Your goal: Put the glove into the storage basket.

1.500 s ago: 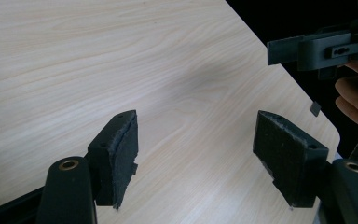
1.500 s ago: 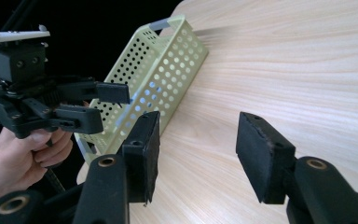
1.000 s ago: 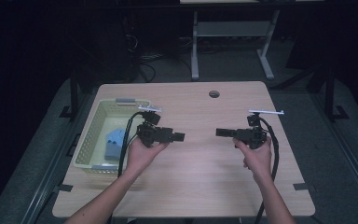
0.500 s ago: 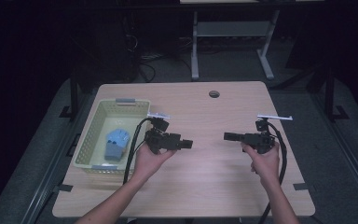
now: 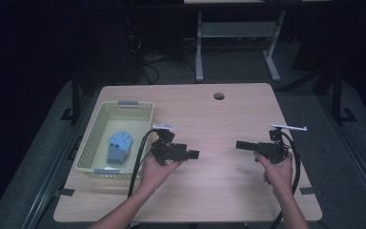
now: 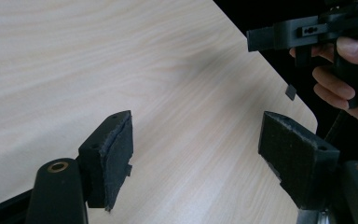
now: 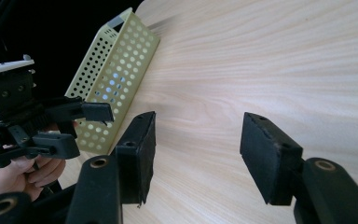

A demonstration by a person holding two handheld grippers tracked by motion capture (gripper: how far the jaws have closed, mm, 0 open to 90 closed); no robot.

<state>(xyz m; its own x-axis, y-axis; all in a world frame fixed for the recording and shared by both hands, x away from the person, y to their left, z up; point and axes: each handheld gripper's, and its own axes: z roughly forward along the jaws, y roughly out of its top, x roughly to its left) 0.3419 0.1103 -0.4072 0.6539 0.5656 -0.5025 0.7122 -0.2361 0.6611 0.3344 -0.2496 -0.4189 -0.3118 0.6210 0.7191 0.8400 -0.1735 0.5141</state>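
Note:
My left gripper (image 5: 194,154) hovers over the wooden table (image 5: 219,191) just right of a yellow perforated basket (image 5: 95,125), its jaws pointing right. They stand open and have just been opening, with only bare wood between them in the left gripper view (image 6: 198,140). My right gripper (image 5: 238,144) is held near the table's right side and points left at the other one, open and empty (image 7: 198,144). A blue object (image 5: 119,145) lies inside the basket. Each gripper view shows the opposite gripper farther off: the right gripper (image 6: 251,39) and the left gripper (image 7: 86,128).
A round cable hole (image 5: 218,96) sits near the table's far edge. The basket (image 7: 121,60) stands along the left edge. Bare wood lies between the two grippers and in front of them. Dark floor and a desk frame lie beyond the table.
Both hands have drifted toward the near edge, a little to the right, and sunk closer to the table. The left gripper's jaws have widened slightly.

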